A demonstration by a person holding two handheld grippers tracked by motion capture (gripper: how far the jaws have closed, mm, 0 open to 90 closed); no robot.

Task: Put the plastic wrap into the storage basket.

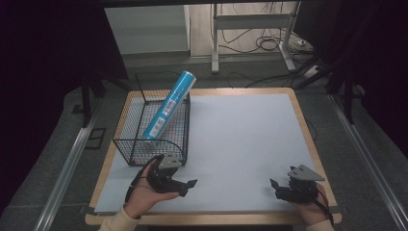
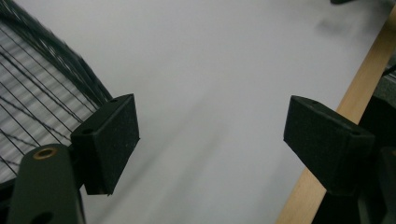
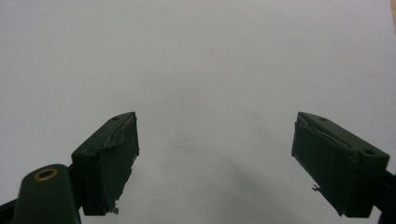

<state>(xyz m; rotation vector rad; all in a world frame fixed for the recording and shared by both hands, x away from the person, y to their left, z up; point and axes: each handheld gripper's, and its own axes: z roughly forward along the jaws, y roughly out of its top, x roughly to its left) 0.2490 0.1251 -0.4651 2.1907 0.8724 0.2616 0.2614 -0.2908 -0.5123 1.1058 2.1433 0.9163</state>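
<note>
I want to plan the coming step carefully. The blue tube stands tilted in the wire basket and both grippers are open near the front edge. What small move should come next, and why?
Probably the left gripper should lift toward the blue tube. It is open with nothing between its jaws, right beside the wire basket, and the tube's upper end leans out past the far rim. The right gripper is open too, but farther away.

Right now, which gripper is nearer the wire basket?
Left. The left gripper sits just in front of the wire basket, by its near corner; the right gripper is far across the table near the front-right corner.
</note>
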